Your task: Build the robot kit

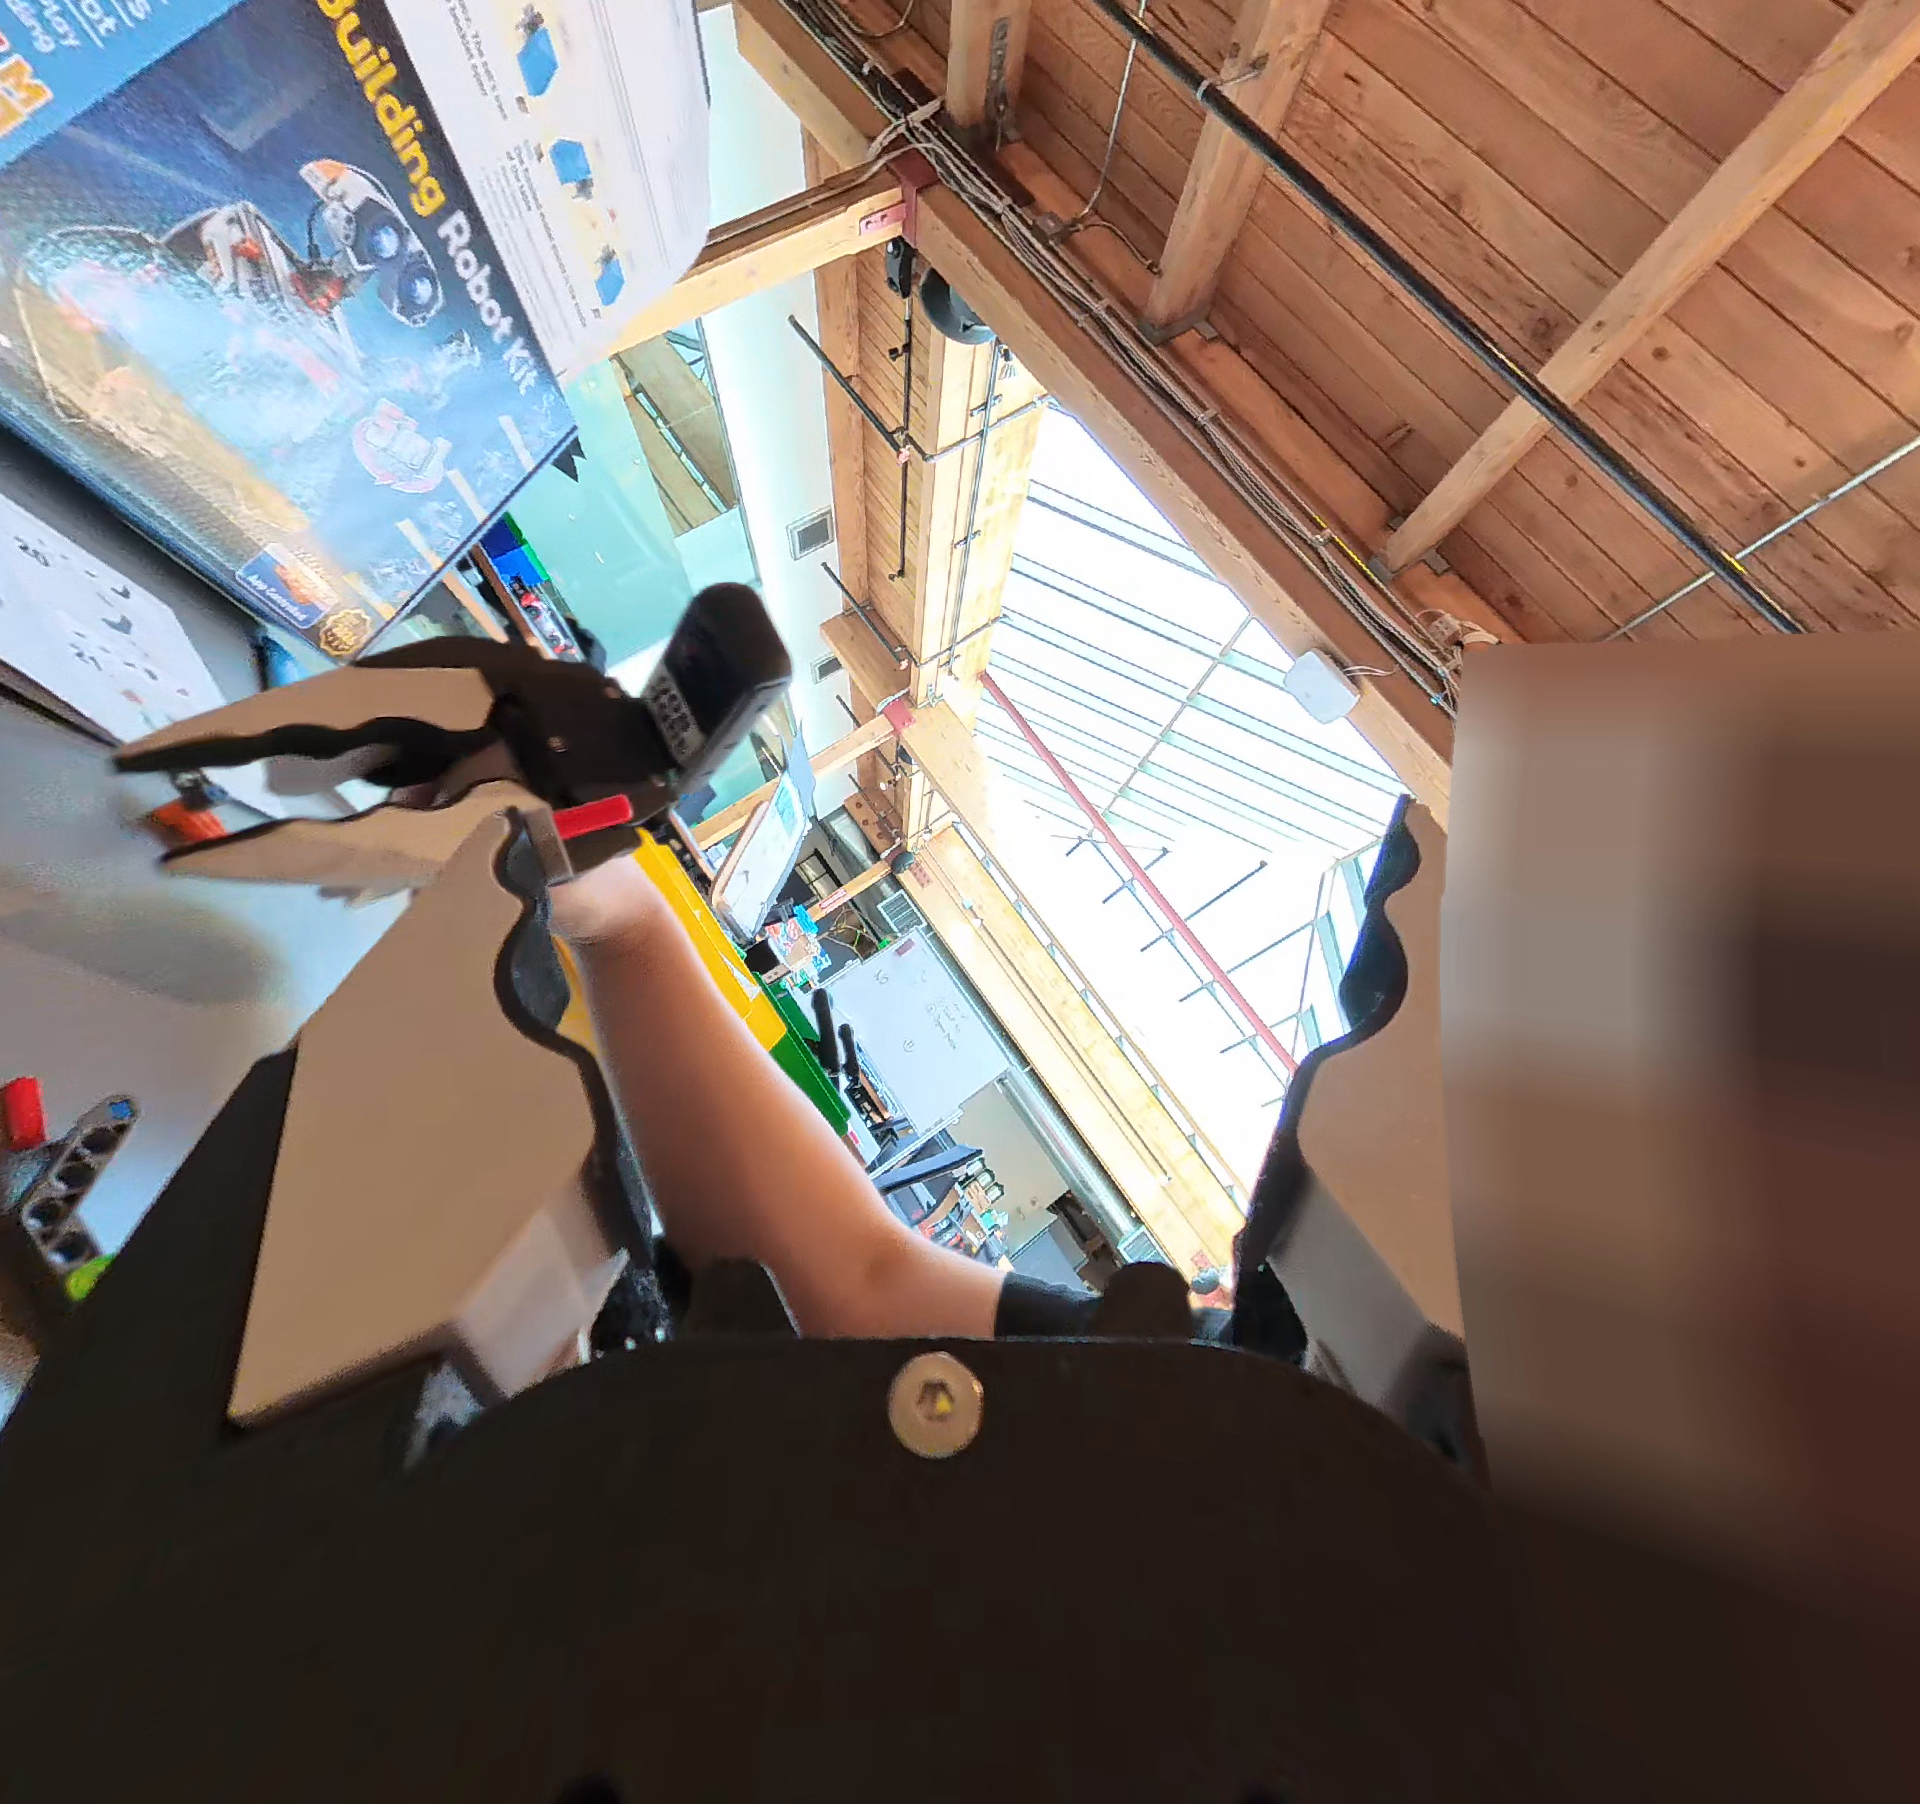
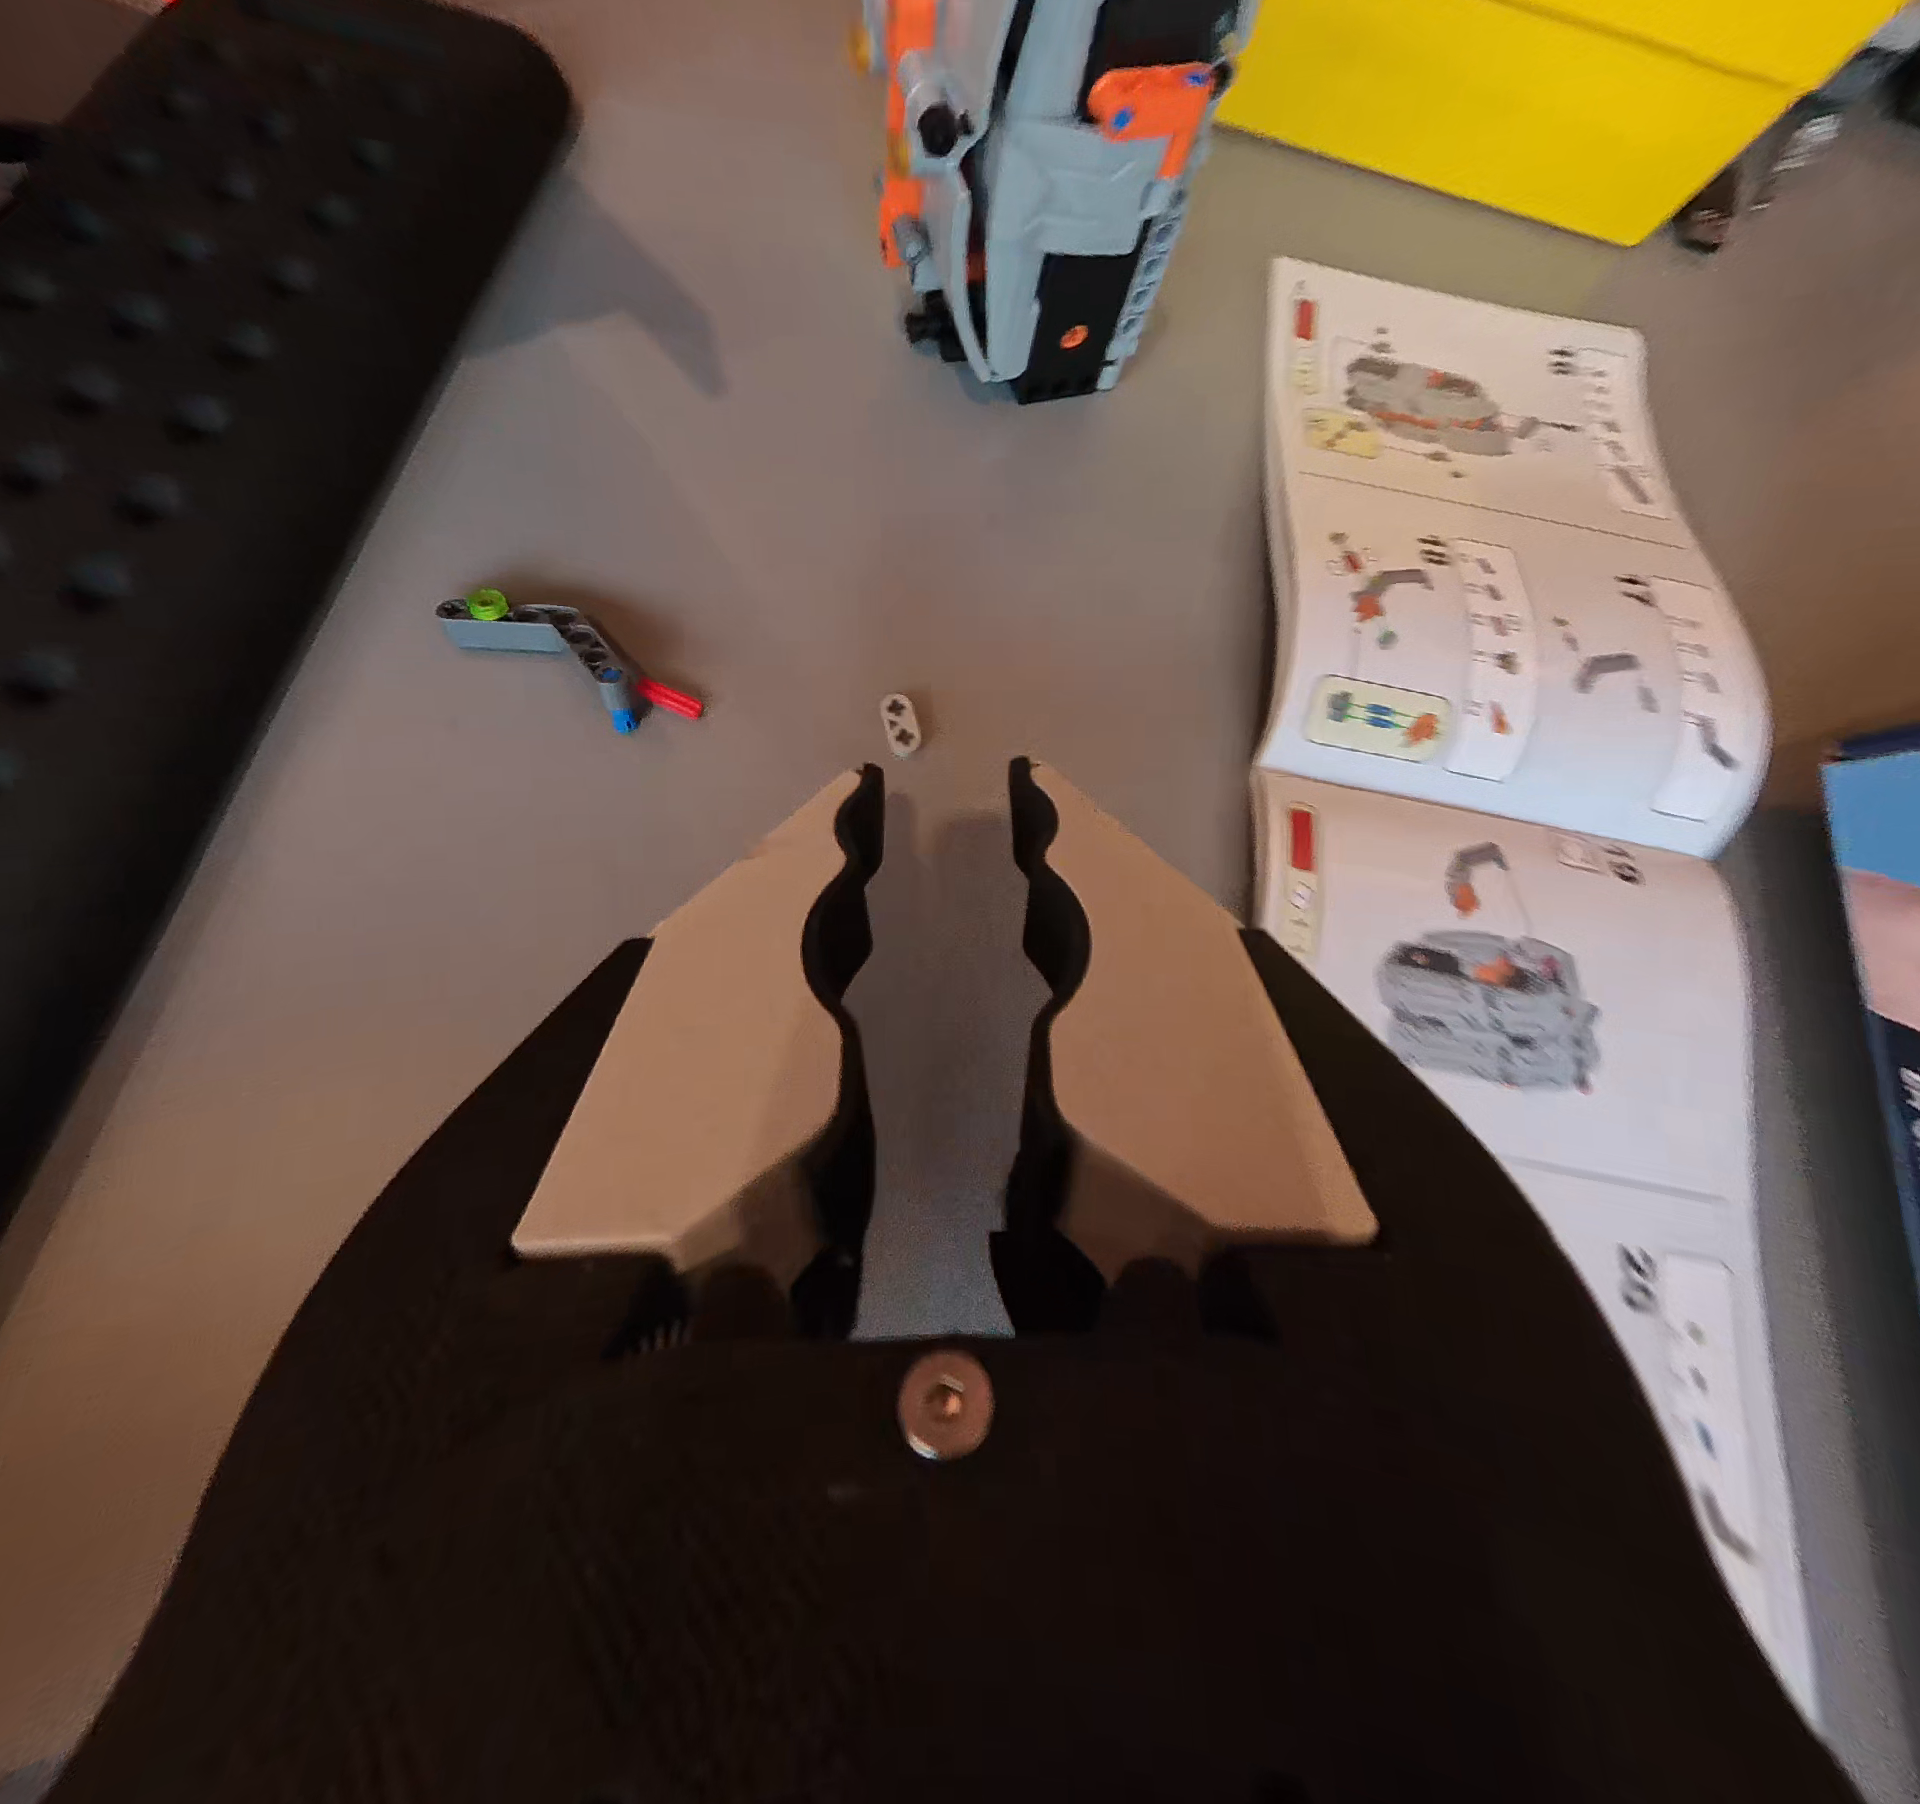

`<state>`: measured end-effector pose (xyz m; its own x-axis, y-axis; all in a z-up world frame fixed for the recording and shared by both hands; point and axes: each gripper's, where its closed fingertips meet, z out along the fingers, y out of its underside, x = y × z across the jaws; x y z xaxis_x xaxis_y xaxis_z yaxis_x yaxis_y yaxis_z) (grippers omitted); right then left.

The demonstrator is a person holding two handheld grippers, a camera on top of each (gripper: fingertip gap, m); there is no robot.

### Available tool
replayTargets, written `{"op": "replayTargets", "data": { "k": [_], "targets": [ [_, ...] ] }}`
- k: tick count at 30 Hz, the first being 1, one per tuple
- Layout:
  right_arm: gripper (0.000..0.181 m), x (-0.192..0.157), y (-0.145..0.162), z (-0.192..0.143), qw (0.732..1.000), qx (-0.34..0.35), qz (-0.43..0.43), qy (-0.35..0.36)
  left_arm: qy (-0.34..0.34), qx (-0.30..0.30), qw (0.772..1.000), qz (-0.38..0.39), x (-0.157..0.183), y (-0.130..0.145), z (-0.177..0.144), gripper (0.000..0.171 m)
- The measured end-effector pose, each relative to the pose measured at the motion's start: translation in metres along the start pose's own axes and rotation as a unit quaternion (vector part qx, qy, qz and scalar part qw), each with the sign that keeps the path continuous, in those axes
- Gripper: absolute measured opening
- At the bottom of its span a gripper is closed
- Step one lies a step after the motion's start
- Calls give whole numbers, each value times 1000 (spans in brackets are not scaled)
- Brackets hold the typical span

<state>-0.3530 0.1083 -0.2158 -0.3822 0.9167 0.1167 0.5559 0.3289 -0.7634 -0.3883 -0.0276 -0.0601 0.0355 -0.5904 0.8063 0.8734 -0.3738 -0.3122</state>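
Observation:
My right gripper (image 2: 948, 772) hangs just above the grey table (image 2: 727, 466), jaws a narrow gap apart with nothing between them. A small grey two-hole piece (image 2: 902, 724) lies just ahead of its fingertips. A bent grey beam (image 2: 561, 648) with a green stud and a red axle lies to the left. A grey, orange and black brick model (image 2: 1049, 144) stands farther ahead. My left gripper (image 1: 956, 881) is tilted up toward the wooden ceiling, wide open and empty. The right gripper (image 1: 145, 809) also shows in the left wrist view, held by a person's arm (image 1: 707, 1079).
An open instruction booklet (image 2: 1475, 611) lies right of my right gripper, with a blue box (image 2: 1881, 923) at the edge beyond it. A yellow bin (image 2: 1507, 40) stands at the far right. A black studded slab (image 2: 208, 352) lies along the left. A kit box (image 1: 260, 248) stands by the table.

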Motion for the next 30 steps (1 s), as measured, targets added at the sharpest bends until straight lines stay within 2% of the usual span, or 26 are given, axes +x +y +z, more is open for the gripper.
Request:
{"op": "replayTargets", "data": {
  "k": [6,8,10,12,14,16,19,26,30],
  "targets": [
    [19,23,-21,-86,991,101,59,62,-9,-11,1000,8,-3,-12,-13,149],
    [12,8,-31,-93,989,133,47,33,-13,-20,1000,12,-4,-15,-16,148],
    [12,-22,-29,-68,994,106,-5,-16,-13,-26,999,14,-5,-19,-17,147],
    [13,-45,-14,-30,997,24,-47,-48,-12,-30,999,15,-5,-20,-17,148],
    [12,-59,-7,-1,994,-20,-66,-79,-14,-31,999,19,-5,-20,-17,148],
    [10,-61,-6,15,993,-30,-68,-94,-14,-30,999,19,-5,-19,-17,147],
    [8,-64,-3,27,990,-44,-55,-122,-18,-29,999,16,-7,-17,-19,146],
    [1,-88,0,33,982,-63,-82,-157,-14,-32,999,3,-12,-15,-18,144],
    [3,-74,1,28,987,-44,-72,-134,-10,-36,999,-1,-13,-12,-17,142]
  ]
}}
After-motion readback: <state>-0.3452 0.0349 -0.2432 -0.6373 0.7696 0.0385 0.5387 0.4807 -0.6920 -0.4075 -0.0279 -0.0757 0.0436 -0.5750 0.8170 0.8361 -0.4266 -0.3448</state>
